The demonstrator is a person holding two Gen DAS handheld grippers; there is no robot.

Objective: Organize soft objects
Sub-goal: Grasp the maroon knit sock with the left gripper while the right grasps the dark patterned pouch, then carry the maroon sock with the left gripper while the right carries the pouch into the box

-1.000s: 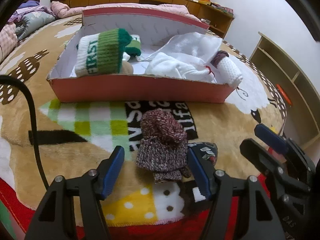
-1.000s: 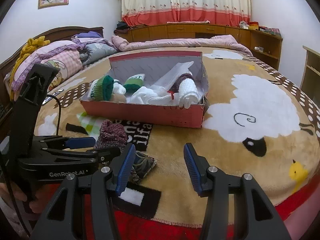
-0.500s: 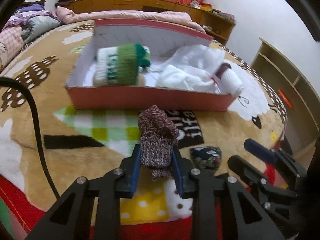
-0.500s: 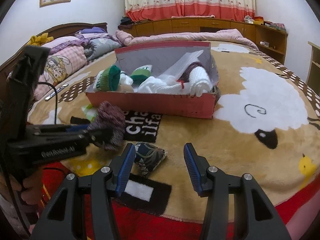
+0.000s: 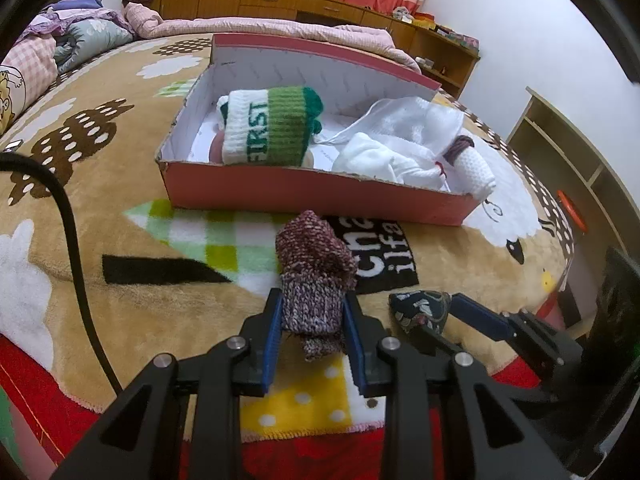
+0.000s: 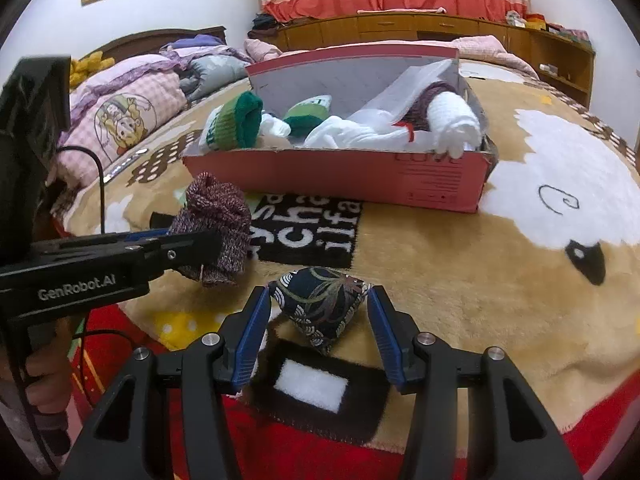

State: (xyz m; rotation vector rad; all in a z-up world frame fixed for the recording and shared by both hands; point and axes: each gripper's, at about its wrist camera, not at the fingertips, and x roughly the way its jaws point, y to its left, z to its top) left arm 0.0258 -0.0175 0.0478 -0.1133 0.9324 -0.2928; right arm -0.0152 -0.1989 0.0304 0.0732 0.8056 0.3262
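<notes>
The left gripper is pinched tight on a maroon knitted sock, its blue pads pressing both sides of the cuff; the sock stands up from the blanket just in front of the red box. Seen from the right wrist, the left tool's side bears the white lettering "GenRobot.AI". The right gripper is spread, with a dark patterned beanbag lying on the blanket between its pads, neither pad pressing it. In the box, at the left, lies a white and green knitted hat lettered "FIRST"; white cloth and a white rolled sock fill the right end. The blanket shows a black patch with partial white letters, "cha" over "iffa", near the box.
</notes>
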